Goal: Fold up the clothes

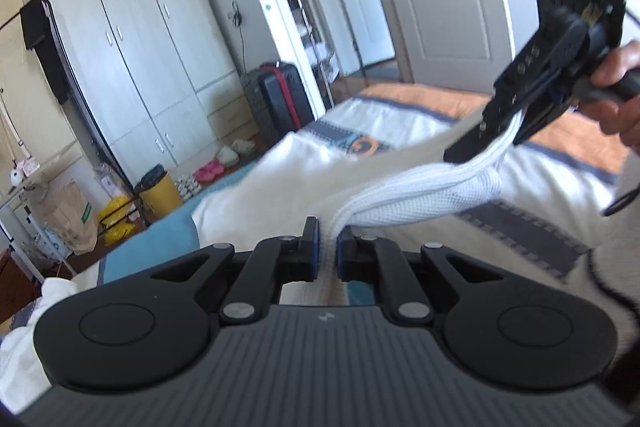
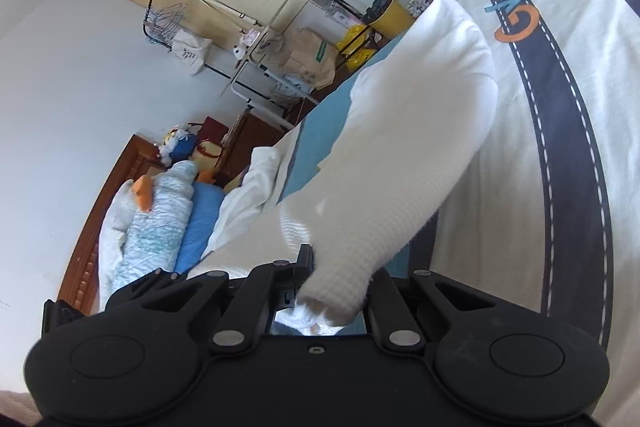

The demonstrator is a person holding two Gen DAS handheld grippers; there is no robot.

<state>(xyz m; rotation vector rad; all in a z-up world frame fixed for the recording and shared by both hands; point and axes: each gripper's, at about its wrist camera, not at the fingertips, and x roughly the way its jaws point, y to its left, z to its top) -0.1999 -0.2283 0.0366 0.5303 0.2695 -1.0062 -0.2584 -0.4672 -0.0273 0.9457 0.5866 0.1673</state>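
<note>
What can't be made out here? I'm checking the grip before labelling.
- Left wrist view: white garment type unclear; only a bunched, stretched edge shows.
- Right wrist view: right tongs pads hidden by the fabric.
- Both views: garment's far end lost among the bedding.

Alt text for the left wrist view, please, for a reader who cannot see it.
The left gripper is shut on a white waffle-knit garment, stretched across to the right gripper, also shut on it and held by a hand. Below lies a bed with a white, grey-striped cover; behind stands a pale wardrobe.
</note>
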